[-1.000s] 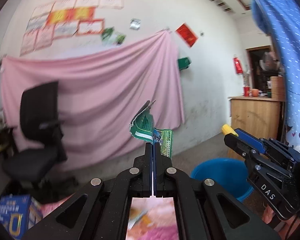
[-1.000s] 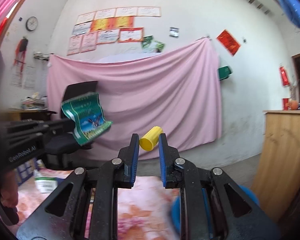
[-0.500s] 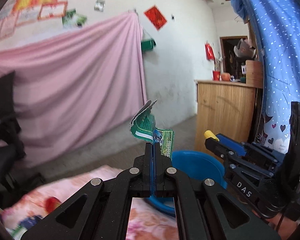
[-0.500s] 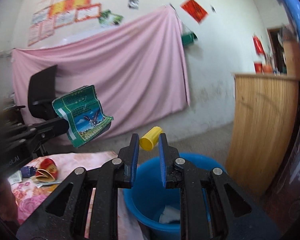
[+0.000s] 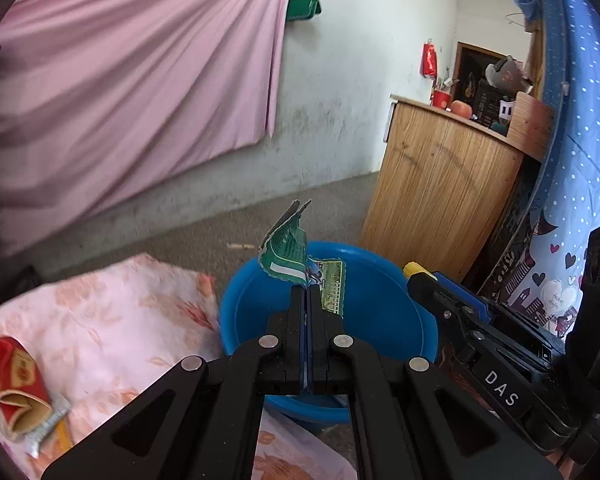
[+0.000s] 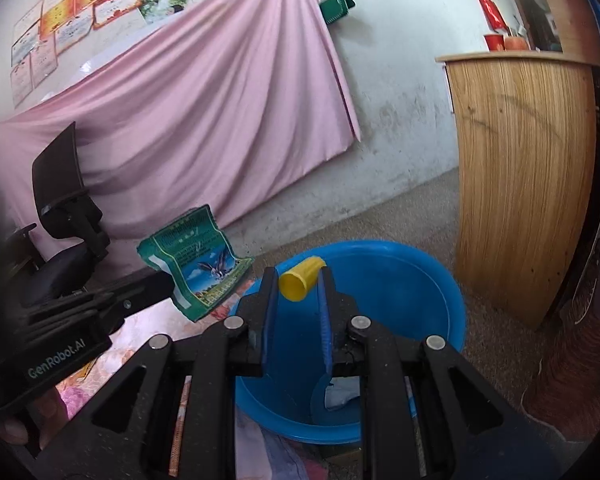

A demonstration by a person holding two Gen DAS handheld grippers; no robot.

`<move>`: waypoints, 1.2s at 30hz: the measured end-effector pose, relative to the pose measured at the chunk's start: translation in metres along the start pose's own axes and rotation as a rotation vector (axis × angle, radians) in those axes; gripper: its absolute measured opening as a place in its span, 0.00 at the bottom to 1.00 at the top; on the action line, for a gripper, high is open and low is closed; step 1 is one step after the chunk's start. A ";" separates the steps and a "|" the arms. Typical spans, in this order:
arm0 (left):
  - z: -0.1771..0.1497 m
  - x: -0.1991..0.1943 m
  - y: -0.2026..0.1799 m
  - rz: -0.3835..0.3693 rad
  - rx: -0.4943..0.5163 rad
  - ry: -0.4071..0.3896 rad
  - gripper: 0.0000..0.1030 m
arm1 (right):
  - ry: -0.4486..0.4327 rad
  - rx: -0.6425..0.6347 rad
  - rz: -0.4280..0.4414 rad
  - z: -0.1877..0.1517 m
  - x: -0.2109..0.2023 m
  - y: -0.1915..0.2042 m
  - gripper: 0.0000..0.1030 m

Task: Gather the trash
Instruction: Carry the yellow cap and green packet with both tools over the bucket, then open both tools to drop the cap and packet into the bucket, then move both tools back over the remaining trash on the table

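Right now I have both pieces over the blue basin (image 6: pixel 428 280), neither dropped yet: my left gripper (image 5: pixel 305 292) is clamped tight on the torn green wrapper (image 5: pixel 288 256), and my right gripper (image 6: pixel 298 284) pinches the small yellow cap (image 6: pixel 302 278) with its jaws only narrowly apart. More trash waits on the floral cloth (image 5: pixel 112 316), at least a red packet (image 5: pixel 18 380). My own fingers hide most of the basin's floor, so I can't make out the pale scrap inside.
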State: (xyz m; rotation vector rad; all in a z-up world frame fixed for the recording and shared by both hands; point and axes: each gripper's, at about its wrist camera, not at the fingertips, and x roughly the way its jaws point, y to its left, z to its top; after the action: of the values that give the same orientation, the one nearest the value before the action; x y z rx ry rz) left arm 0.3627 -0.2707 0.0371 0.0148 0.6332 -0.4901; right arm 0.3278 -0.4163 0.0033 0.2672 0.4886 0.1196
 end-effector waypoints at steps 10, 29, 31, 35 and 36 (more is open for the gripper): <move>-0.005 0.001 0.019 0.003 -0.066 0.069 0.00 | 0.028 0.026 -0.016 0.002 0.008 -0.007 0.49; -0.040 -0.163 0.072 0.277 -0.085 -0.304 0.76 | -0.242 -0.068 0.172 0.023 -0.065 0.084 1.00; -0.048 -0.187 0.081 0.339 -0.092 -0.363 0.97 | -0.278 -0.073 0.214 0.022 -0.070 0.099 1.00; -0.067 -0.222 0.105 0.406 -0.138 -0.424 0.98 | -0.337 -0.101 0.271 0.019 -0.076 0.124 1.00; -0.073 -0.232 0.113 0.429 -0.157 -0.440 0.98 | -0.349 -0.115 0.281 0.017 -0.078 0.131 1.00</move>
State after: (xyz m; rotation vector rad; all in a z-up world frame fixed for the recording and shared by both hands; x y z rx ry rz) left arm 0.2101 -0.0583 0.0956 -0.1021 0.2216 -0.0199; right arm 0.2614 -0.3080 0.0893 0.2367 0.0948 0.3674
